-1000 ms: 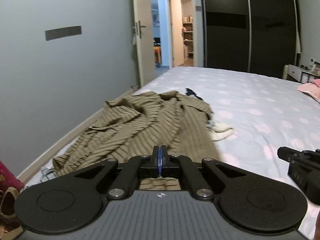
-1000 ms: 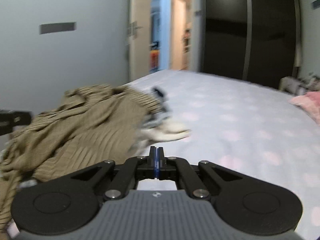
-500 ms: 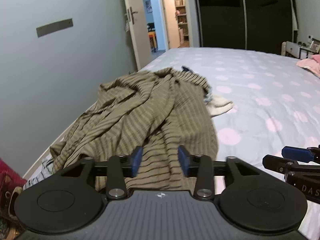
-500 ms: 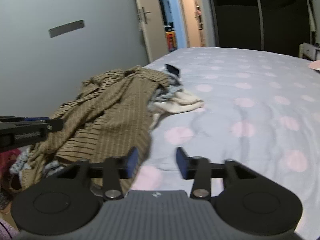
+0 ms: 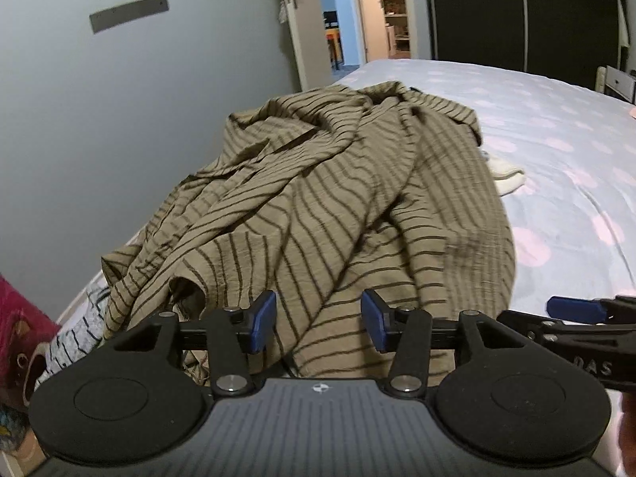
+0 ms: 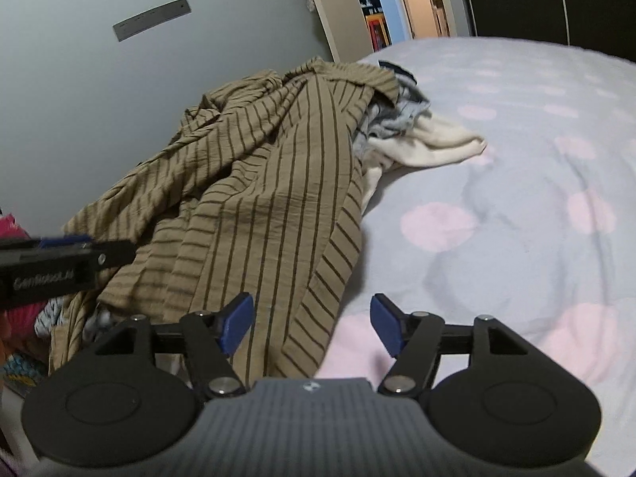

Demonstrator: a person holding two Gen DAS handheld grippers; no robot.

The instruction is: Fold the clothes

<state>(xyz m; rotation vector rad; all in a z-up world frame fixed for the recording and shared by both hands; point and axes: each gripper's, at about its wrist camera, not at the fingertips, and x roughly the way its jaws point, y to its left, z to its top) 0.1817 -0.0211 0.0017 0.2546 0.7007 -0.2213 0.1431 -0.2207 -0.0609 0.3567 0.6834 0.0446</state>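
A crumpled tan garment with dark stripes [image 5: 338, 206] lies heaped at the left edge of the bed; it also shows in the right wrist view [image 6: 262, 183]. My left gripper [image 5: 318, 326] is open and empty just above the garment's near hem. My right gripper [image 6: 312, 324] is open and empty over the garment's near right corner, where cloth meets the sheet. Each gripper's tip shows in the other's view: the right one [image 5: 572, 310], the left one [image 6: 71, 258].
The bed has a lilac sheet with pink dots [image 6: 516, 198]. A cream garment [image 6: 433, 139] and grey striped clothes [image 6: 393, 119] lie under the tan one. A grey wall [image 5: 99, 119] runs along the left, with an open door [image 5: 338, 28] beyond. Dark wardrobes [image 5: 516, 12] stand behind.
Both grippers have opened from shut and moved forward and down, close over the tan garment's near edge.
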